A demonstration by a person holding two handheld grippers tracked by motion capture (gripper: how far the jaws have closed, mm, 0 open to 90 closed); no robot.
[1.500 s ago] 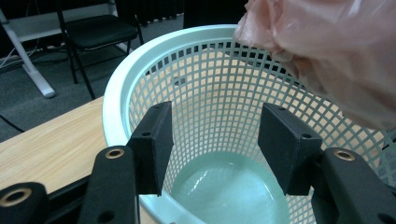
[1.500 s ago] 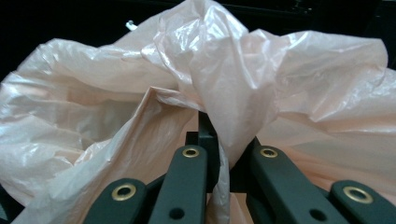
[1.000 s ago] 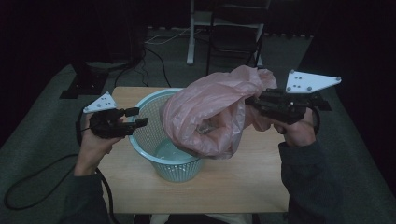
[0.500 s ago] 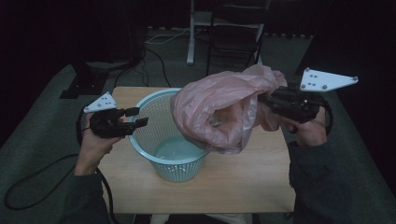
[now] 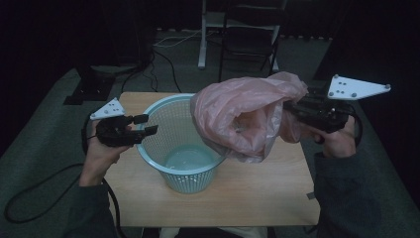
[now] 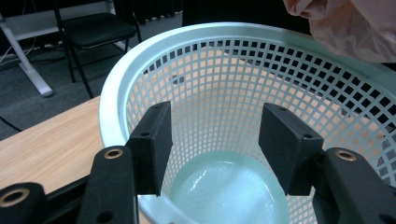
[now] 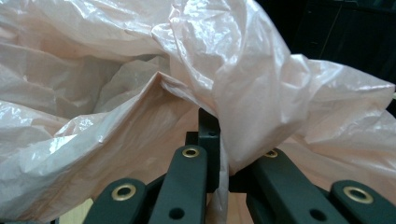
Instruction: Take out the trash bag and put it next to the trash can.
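A pale blue mesh basket [image 5: 171,115] [image 6: 140,51] stands upright on the wooden table [image 5: 257,193]. A crumpled pink plastic bag [image 5: 242,116] [image 7: 140,84] hangs in the air over the basket's right rim, its mouth facing down and toward me. My right gripper [image 5: 292,110] [image 7: 223,163] is shut on the bag's edge, to the right of the basket. My left gripper [image 5: 145,125] [image 6: 215,140] is open at the basket's left rim, its jaws straddling nothing, pointing into the basket.
A dark chair [image 5: 252,29] and a white desk leg [image 5: 202,37] stand on the floor behind the table. Black cables [image 5: 44,183] trail from the left gripper down over the table's left side. Bare tabletop lies in front of the basket.
My right gripper has pulled the bag to the right and slightly up, off the basket's middle. The left gripper has stayed at the left rim.
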